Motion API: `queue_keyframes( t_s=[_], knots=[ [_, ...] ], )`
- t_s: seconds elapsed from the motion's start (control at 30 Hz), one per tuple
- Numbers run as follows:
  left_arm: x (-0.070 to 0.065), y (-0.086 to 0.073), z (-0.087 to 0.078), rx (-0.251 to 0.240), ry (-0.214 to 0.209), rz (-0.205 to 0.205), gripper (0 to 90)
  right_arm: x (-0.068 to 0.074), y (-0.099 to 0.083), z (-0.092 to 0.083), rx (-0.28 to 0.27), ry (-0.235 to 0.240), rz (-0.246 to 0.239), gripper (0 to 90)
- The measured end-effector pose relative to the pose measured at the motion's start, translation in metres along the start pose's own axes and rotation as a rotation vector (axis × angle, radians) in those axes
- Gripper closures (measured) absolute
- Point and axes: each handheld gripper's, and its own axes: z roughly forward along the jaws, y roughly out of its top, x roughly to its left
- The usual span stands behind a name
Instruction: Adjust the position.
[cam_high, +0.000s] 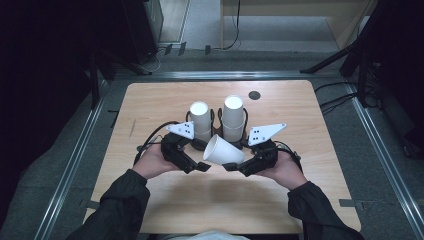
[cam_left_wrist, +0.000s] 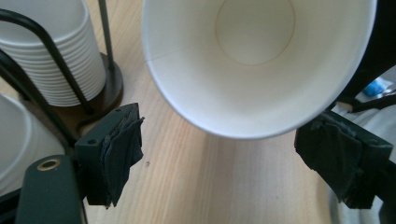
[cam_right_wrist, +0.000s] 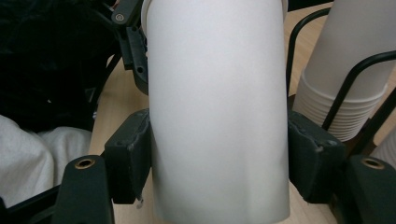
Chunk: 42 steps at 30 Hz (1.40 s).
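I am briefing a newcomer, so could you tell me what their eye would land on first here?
A single white paper cup lies tipped on its side at the table's middle, clamped by the right gripper, its mouth facing the open left gripper. Behind it, two stacks of cups stand in black wire holders.

a light wooden table (cam_high: 165, 100) with rounded corners stands on a grey floor (cam_high: 385, 150) between two metal rails (cam_high: 75, 160), while the room around it lies dark, with black stands (cam_high: 350, 50) and cables (cam_high: 340, 97) at the sides and a pale wooden cabinet (cam_high: 300, 20) behind.
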Motion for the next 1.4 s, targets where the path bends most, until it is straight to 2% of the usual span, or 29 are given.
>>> queue_keyframes(
  t_s=[0.2,0.33,0.57,0.67,1.07,1.2,1.37,1.4],
  knots=[
    [-0.001,0.001,0.004,-0.052,-0.038,-0.032,15.3,0.001,-0.002,0.005,0.008,0.025,0.010,31.7],
    [-0.002,0.002,0.007,-0.054,-0.041,-0.035,15.7,0.001,-0.003,0.009,0.012,0.037,0.016,31.7],
    [-0.001,0.001,0.007,-0.091,-0.069,-0.061,16.8,0.001,-0.004,0.014,0.016,0.050,0.023,31.7],
    [-0.001,0.001,0.006,-0.096,-0.073,-0.059,17.7,0.001,-0.004,0.015,0.018,0.051,0.023,31.8],
    [-0.001,0.002,0.004,-0.085,-0.075,-0.048,21.7,0.001,-0.004,0.015,0.028,0.060,0.038,31.3],
    [0.000,0.002,0.001,-0.092,-0.074,-0.054,22.1,0.002,-0.004,0.017,0.040,0.049,0.044,28.9],
    [0.000,0.004,-0.004,-0.081,-0.057,-0.044,22.1,0.001,-0.005,0.017,0.049,0.035,0.057,23.8],
    [0.000,0.005,-0.005,-0.072,-0.041,-0.035,22.1,0.001,-0.005,0.017,0.054,0.036,0.056,23.6]
  ],
)
